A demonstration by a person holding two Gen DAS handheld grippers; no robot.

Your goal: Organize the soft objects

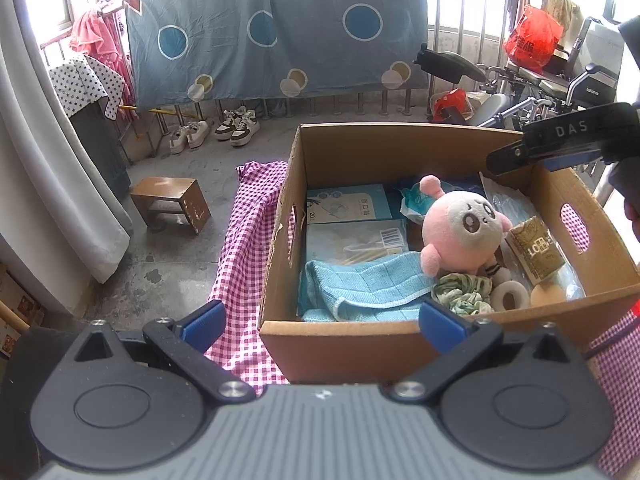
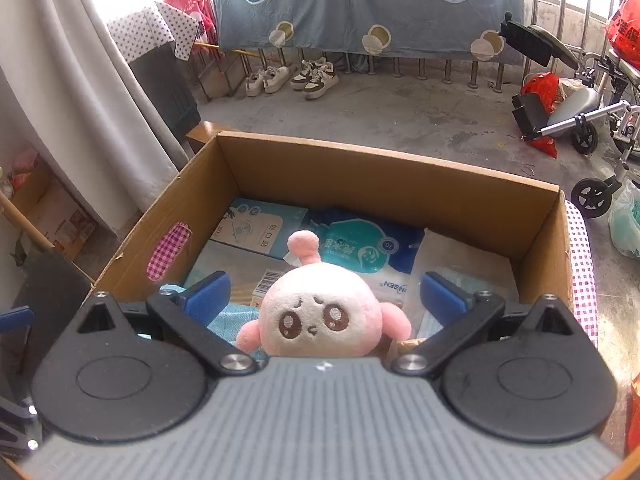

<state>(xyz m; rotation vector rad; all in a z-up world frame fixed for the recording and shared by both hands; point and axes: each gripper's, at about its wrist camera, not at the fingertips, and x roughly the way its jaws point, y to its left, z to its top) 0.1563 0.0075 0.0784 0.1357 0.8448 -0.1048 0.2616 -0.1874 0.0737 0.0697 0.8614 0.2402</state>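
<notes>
A cardboard box (image 1: 372, 152) stands on a pink checked cloth (image 1: 248, 240). Inside lie a pink plush toy (image 1: 464, 224), a light blue towel (image 1: 368, 284), a green scrunchie (image 1: 464, 292), a white ring (image 1: 508, 296), a tissue pack (image 1: 536, 248) and flat packets. My left gripper (image 1: 320, 320) is open and empty at the box's near wall. My right gripper (image 2: 324, 296) is open above the box (image 2: 384, 168), with the plush (image 2: 320, 312) between and below its fingers, apart from them. The right gripper's finger also shows in the left wrist view (image 1: 560, 140).
A small wooden stool (image 1: 172, 204) stands on the concrete floor left of the box. Shoes (image 1: 212, 130) sit by the railing under a hanging blue sheet (image 1: 276, 32). A wheelchair (image 2: 592, 120) and red bags stand at the right. A grey curtain (image 1: 48, 168) hangs at the left.
</notes>
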